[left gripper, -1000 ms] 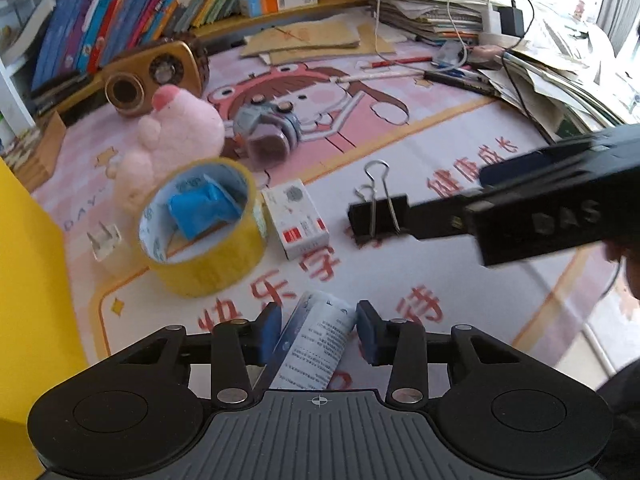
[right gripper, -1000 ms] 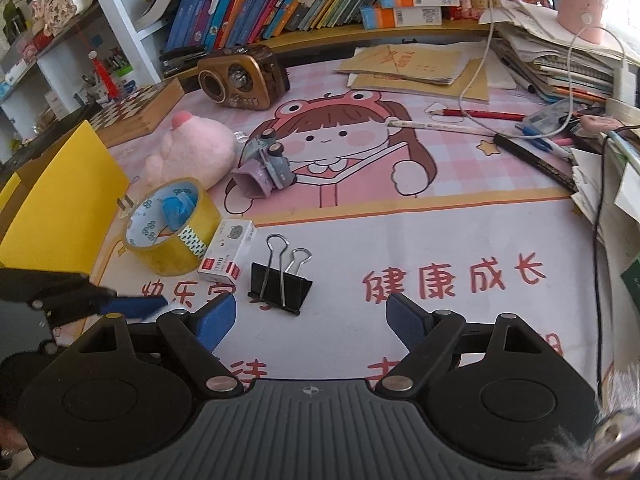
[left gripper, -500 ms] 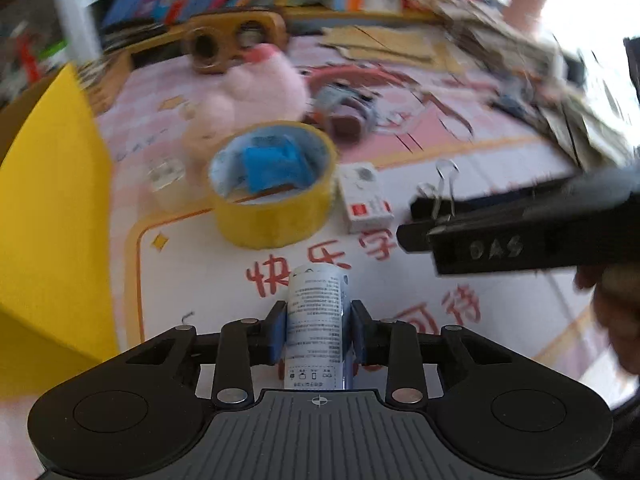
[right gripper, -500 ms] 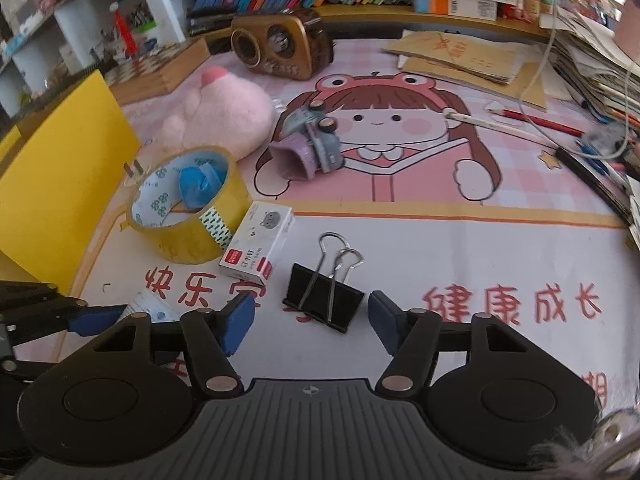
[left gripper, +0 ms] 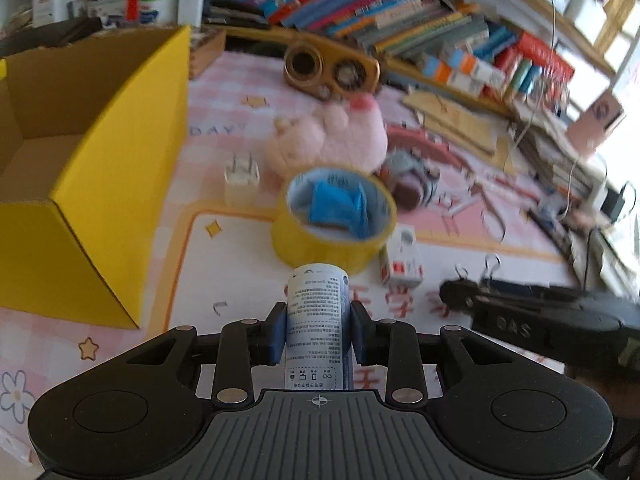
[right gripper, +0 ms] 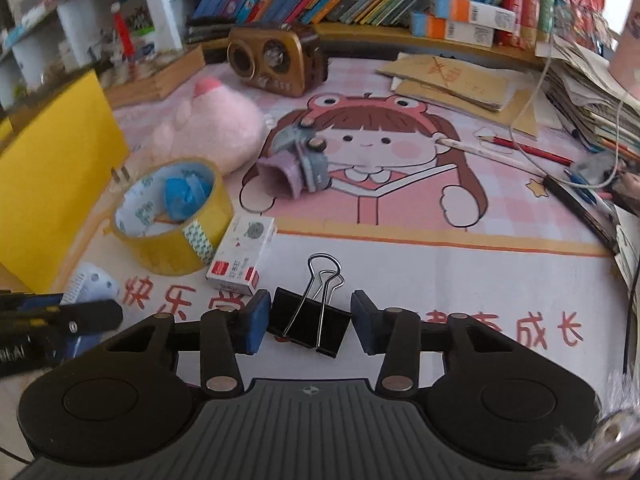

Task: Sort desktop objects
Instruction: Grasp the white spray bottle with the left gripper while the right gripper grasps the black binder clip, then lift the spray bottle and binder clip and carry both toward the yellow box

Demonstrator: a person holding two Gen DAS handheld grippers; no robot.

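My left gripper is shut on a small white bottle with blue print, held off the mat with its cap pointing away. An open yellow box stands to its left. My right gripper straddles a black binder clip lying on the mat. Its jaws are closing, and both blue pads touch the clip's sides. The clip's wire handles point away from me. In the left wrist view the right gripper's fingers reach in from the right.
A yellow tape roll with a blue item inside sits beside a white staple box. Behind them are a white plug, a pink plush, a toy camera and a brown radio. Books, papers and pens crowd the back and right.
The left gripper shut on the bottle, rolled it straight and swung left towards the yellow box. The right gripper moved over the binder clip and drew its jaws in onto it.
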